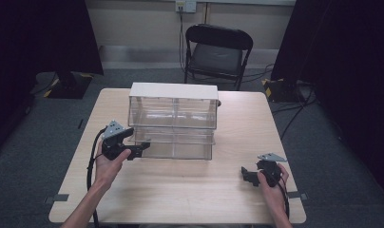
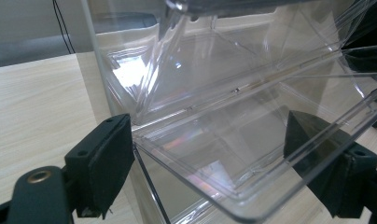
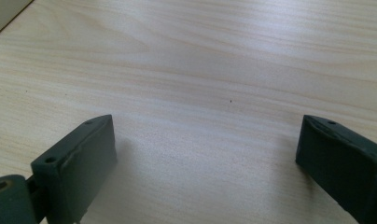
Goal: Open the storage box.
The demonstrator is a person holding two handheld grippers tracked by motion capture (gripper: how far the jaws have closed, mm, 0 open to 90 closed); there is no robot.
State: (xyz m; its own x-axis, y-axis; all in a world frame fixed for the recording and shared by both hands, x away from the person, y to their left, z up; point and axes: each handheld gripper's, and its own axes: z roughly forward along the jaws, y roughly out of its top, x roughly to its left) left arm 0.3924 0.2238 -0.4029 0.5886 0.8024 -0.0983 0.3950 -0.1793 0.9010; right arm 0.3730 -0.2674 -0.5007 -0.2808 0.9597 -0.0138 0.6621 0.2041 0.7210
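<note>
A clear plastic drawer cabinet (image 1: 173, 118) with a white top stands at the middle of the wooden table (image 1: 190, 185). My left gripper (image 1: 139, 150) is at the cabinet's lower left front corner. In the left gripper view its jaws stand wide apart, and the rim of a clear lower drawer (image 2: 233, 154), pulled a little out, runs between them; the left gripper (image 2: 210, 163) is open and its pads do not press the plastic. My right gripper (image 1: 247, 175) hovers low over bare table near the front right. The right gripper (image 3: 205, 158) is open with nothing between its jaws.
A black folding chair (image 1: 217, 50) stands behind the table. Dark curtains (image 1: 342, 57) hang at both sides, and cables lie on the grey floor. Bare tabletop lies in front of the cabinet, between my two hands.
</note>
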